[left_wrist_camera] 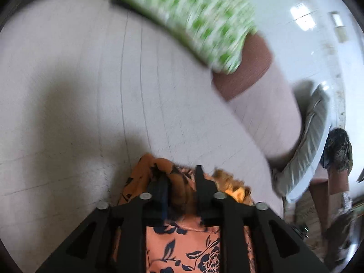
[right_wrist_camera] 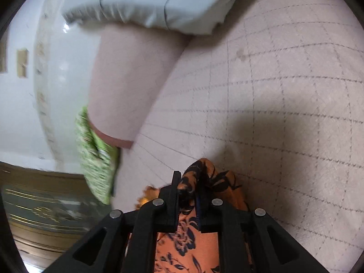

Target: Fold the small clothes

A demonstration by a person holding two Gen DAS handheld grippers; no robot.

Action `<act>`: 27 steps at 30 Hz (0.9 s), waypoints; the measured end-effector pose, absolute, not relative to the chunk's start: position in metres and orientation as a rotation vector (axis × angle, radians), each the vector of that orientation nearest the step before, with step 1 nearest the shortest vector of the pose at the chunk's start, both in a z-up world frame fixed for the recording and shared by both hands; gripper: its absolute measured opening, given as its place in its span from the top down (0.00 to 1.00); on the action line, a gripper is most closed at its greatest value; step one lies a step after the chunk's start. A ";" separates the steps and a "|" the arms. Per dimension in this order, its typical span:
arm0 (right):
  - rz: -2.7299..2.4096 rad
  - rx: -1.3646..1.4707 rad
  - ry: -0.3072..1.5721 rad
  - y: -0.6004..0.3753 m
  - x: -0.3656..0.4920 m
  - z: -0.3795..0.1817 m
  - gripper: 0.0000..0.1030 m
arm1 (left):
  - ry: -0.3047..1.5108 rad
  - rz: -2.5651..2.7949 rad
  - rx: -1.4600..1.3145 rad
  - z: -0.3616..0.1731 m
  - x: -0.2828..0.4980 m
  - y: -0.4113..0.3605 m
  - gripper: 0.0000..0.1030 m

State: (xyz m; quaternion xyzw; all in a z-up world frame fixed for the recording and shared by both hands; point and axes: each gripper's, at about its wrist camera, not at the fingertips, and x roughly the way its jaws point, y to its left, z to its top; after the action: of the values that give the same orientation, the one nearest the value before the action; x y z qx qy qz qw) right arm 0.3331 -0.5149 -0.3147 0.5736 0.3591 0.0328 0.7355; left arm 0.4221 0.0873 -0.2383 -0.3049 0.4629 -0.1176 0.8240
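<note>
My grippers look like matt black plastic with small shiny metal pins. The orange floral garment is thin, smooth cloth. The bedspread is matt, slightly fuzzy quilted fabric. The green cloth is blurry. The floor is glossy tile.

A: What is the orange garment looking like?
B: It is showing a black floral print, bunching into folds at its far edge and hanging close at the near end of the pale quilted surface.
A: And the green one?
B: It is lying blurred at the far edge, green-and-white patterned.
</note>
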 end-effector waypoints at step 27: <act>0.255 0.380 1.145 -0.248 0.351 -0.276 0.65 | 0.932 -0.007 -0.569 -0.278 0.332 0.058 0.34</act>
State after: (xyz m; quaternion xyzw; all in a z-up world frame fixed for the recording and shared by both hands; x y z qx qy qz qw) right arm 0.3507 -0.2477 -0.2764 0.1780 0.5371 0.1196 0.8158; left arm 0.3318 0.0581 -0.2785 -0.2705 0.4432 -0.0032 0.8547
